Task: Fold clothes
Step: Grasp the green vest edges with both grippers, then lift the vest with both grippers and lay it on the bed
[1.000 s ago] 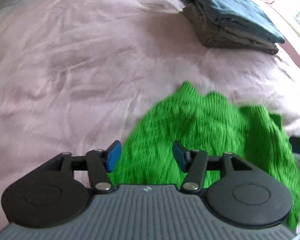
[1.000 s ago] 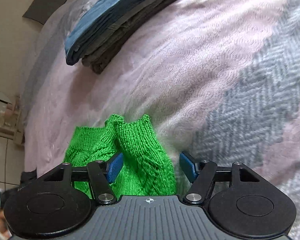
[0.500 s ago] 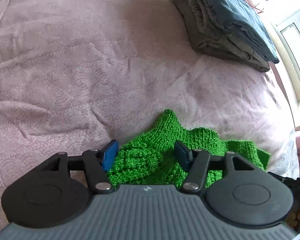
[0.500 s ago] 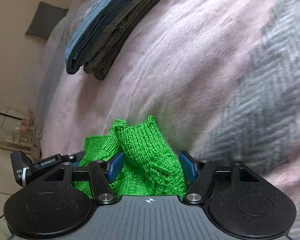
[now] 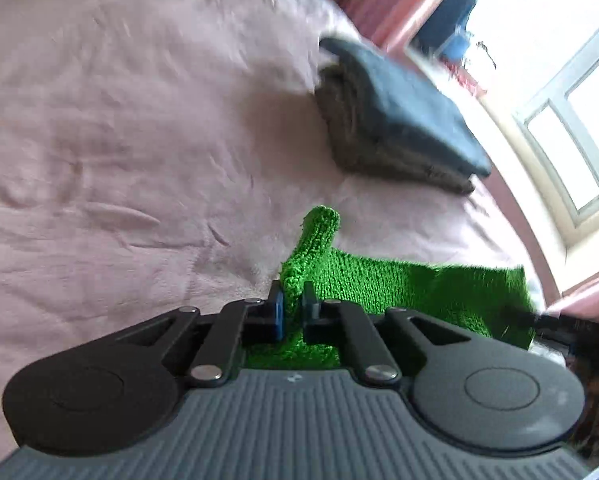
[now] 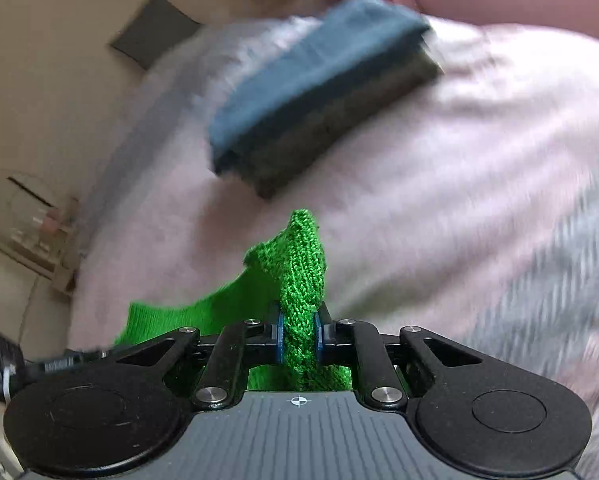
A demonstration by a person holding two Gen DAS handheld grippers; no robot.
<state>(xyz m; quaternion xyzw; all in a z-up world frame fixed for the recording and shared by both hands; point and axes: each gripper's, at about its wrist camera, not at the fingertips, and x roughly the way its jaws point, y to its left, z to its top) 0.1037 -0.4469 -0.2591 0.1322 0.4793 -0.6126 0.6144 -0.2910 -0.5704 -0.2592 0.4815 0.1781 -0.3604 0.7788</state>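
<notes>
Pinching opposite corners of the green knit garment (image 5: 399, 284), left claw (image 5: 292, 312) and right claw (image 6: 298, 336) are clamped tight, cloth stretched between them above the bed (image 5: 119, 140); judged next: edge carried over evenly and laid down.

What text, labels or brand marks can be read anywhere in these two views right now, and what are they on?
No readable text in either view.
Left gripper, shut on the green knit garment: a small pale mark on its ribbed body, too small to read.
Right gripper: only a crosshair symbol, no letters.
Folded clothes stack: no label visible; blurred.
</notes>
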